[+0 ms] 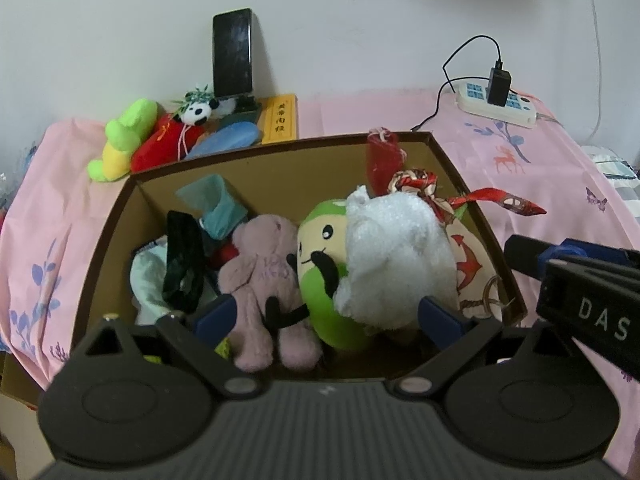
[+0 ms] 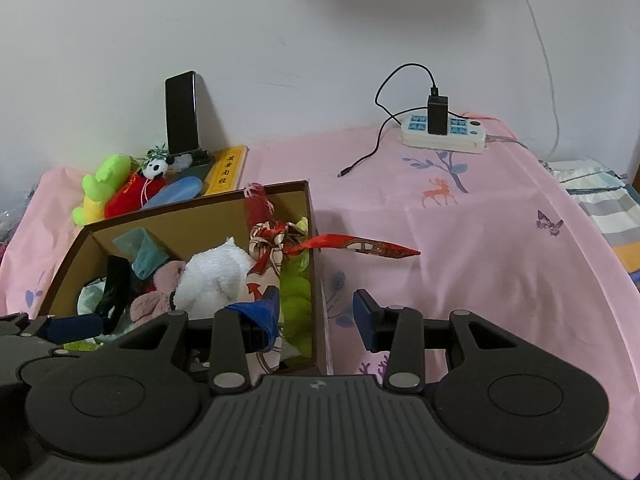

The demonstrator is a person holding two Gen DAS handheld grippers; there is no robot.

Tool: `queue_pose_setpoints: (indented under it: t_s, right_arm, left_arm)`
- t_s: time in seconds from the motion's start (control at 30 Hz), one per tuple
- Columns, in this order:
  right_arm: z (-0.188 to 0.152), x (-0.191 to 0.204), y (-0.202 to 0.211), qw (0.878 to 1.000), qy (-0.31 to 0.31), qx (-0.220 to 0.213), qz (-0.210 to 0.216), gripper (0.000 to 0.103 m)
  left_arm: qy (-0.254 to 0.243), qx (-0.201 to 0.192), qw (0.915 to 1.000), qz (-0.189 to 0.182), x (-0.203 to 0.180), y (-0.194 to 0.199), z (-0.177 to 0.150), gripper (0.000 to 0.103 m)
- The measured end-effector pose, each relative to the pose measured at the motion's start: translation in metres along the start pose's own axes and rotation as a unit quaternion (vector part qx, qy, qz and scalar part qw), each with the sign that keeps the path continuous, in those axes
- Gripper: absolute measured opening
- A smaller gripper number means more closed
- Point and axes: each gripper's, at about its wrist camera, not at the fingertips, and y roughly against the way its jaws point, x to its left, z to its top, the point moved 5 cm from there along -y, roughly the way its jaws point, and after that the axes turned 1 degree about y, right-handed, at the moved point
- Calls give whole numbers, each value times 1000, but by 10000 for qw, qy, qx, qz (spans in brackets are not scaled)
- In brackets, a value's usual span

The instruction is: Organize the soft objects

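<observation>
An open brown cardboard box (image 1: 280,145) stands on the pink sheet, holding a pink plush (image 1: 266,276), a green and cream plush (image 1: 320,240), a white plush (image 1: 394,248) and a red patterned scarf (image 1: 506,200) that hangs over its right wall. My left gripper (image 1: 326,316) hovers open over the box, with the plushes lying below and between its fingers. My right gripper (image 2: 316,314) is open and straddles the box's right wall (image 2: 316,280) without touching it, one finger inside and one outside. Behind the box lie a green-yellow plush (image 1: 120,140), a red plush with a panda head (image 1: 172,140) and a blue soft piece (image 1: 230,138).
A phone on a stand (image 1: 232,52) and a yellow book (image 1: 282,118) sit against the wall behind the box. A white power strip (image 2: 442,132) with a charger and cable lies at the back right. To the box's right, the pink sheet (image 2: 480,240) has nothing lying on it.
</observation>
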Motion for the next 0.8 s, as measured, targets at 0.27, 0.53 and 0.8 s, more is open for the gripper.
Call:
queue_pose_setpoints:
  t_s: [0.27,0.53,0.8]
  right_arm:
    - [0,0,-1,10000,-16,16,16,24]
    - [0,0,0,10000,-15,17,20,24]
    - [-1,1,0,10000,-9,18,32,24]
  left_arm:
    - [-60,13,9999,-82,-3,2,-1,98]
    - [-72,5,10000,-10,-3,2,-2,98]
    - [-61,-29,10000,33,-3,3,-1,98]
